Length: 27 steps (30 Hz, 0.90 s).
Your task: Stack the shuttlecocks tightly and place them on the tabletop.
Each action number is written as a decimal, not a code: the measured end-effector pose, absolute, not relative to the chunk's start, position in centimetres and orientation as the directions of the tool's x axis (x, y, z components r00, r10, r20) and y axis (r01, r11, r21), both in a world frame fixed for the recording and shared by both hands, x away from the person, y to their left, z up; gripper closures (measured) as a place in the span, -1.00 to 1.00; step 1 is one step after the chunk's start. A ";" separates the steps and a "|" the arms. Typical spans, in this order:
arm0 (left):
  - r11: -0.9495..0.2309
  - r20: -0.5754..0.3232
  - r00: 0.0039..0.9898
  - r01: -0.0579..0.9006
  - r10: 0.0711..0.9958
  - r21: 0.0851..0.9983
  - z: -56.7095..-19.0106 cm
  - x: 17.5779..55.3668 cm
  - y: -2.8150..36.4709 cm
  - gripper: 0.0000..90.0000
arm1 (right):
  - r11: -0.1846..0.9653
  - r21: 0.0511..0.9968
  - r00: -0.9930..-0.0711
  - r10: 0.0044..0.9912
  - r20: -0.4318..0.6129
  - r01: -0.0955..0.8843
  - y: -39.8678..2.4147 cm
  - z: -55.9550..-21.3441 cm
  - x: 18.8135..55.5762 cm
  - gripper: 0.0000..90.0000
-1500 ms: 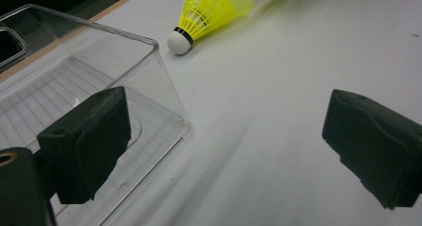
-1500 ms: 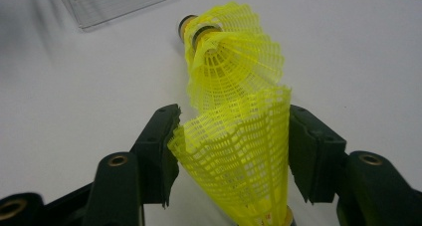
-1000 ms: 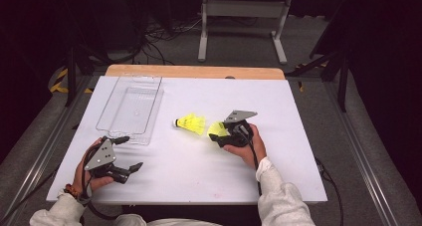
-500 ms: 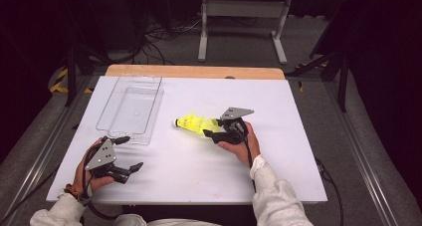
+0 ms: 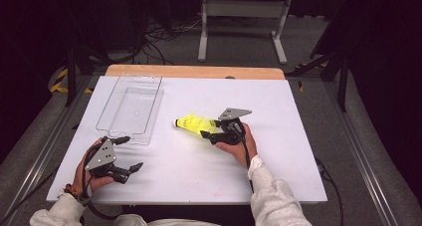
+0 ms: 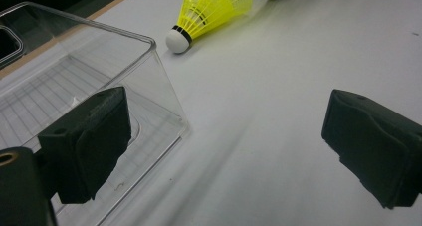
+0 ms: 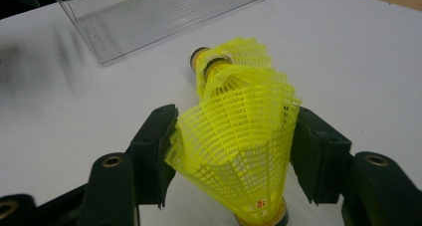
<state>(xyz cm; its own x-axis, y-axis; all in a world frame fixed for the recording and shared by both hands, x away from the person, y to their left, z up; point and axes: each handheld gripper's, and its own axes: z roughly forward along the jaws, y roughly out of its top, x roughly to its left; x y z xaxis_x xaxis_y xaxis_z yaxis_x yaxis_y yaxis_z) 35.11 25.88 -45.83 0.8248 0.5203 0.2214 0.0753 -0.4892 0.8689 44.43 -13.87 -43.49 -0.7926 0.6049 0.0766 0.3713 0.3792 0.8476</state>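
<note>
My right gripper (image 5: 213, 134) is shut on the mesh skirt of a yellow shuttlecock (image 7: 239, 156), one pad pressing on each side; its jaws have just been opening a little with the skirt still between them. That skirt's wide end meets the skirt of a second yellow shuttlecock (image 5: 189, 122), which lies on the white table with its black-banded cork (image 6: 176, 37) towards the clear tray (image 5: 158, 97). My left gripper (image 5: 129, 152) rests open near the front left, with nothing between its jaws, just in front of the tray's near corner (image 6: 149, 42).
The clear plastic tray (image 7: 164, 12) holds nothing and takes up the table's left rear. A wooden strip (image 5: 194, 70) runs along the far edge. The white table top (image 5: 288, 161) spreads to the right and front of my right hand.
My right gripper has carried its shuttlecock left until it met the one lying on the table; the gap between them has closed. The left gripper stayed put.
</note>
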 end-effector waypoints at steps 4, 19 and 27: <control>-0.490 0.222 0.825 0.075 0.519 0.868 -45.8 35.1 25.9 -0.86 | 0.376 0.850 -0.792 0.606 0.076 0.369 -14.1 -43.4 44.4 -0.11; -0.488 0.219 0.826 0.076 0.519 0.870 -45.8 35.1 25.9 -0.86 | 0.402 0.836 -0.781 0.622 0.050 0.374 -16.0 -42.9 43.9 -0.29; -0.489 0.217 0.828 0.077 0.517 0.869 -45.8 35.1 25.9 -0.86 | 0.424 0.821 -0.782 0.622 0.043 0.382 -17.0 -42.7 43.9 -0.37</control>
